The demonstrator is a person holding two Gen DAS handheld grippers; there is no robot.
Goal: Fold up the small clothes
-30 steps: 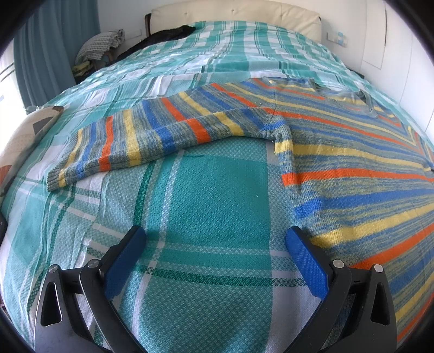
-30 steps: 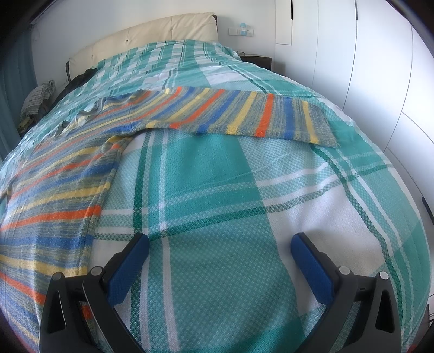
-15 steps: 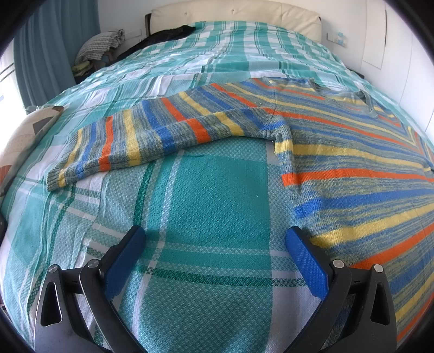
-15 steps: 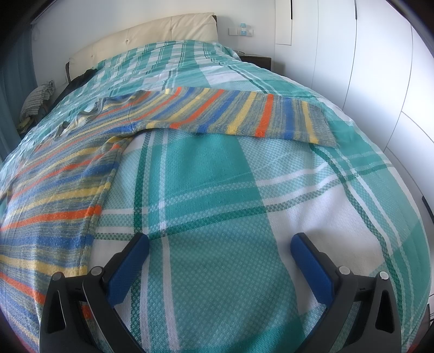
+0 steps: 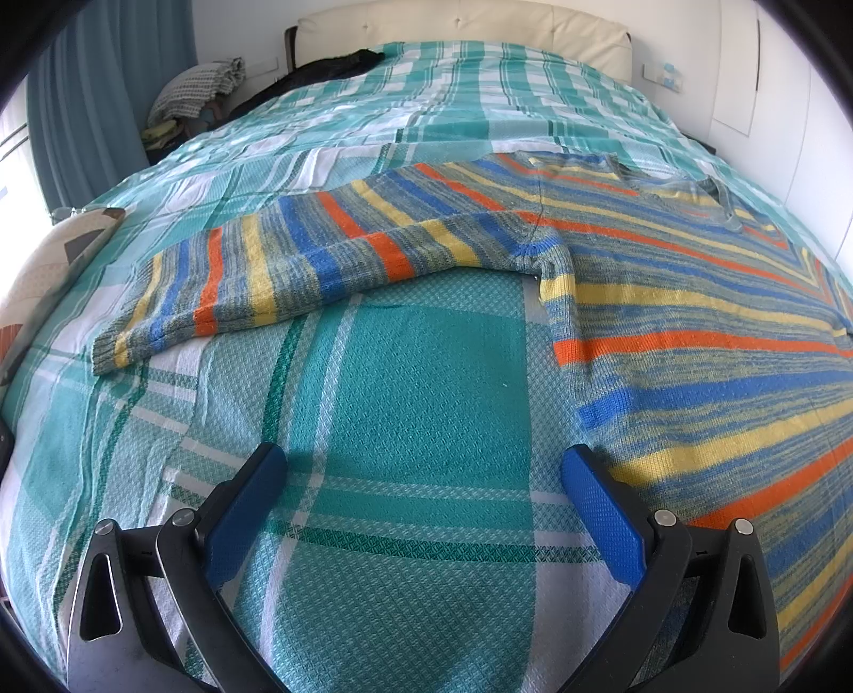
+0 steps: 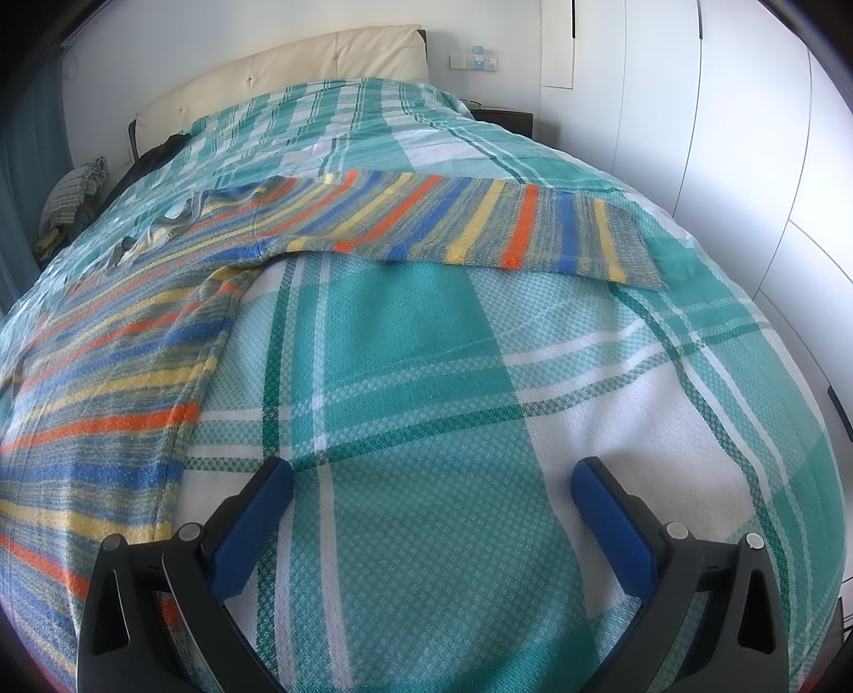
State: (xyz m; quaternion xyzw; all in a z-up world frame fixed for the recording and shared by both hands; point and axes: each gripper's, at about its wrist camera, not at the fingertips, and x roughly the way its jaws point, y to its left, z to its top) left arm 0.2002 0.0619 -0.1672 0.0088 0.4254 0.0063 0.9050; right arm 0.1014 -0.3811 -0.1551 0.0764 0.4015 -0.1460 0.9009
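A striped knit sweater in blue, orange, yellow and grey lies flat on the bed, both sleeves spread out. Its left sleeve stretches to the left in the left wrist view. Its right sleeve stretches to the right in the right wrist view, with the body at the left. My left gripper is open and empty above the bedspread, just left of the sweater's side edge. My right gripper is open and empty above the bedspread, just right of the sweater's other side edge.
The bed has a teal and white plaid bedspread and a cream headboard. Dark clothing and a folded knit item lie at the far left by a blue curtain. White wardrobe doors stand at the right.
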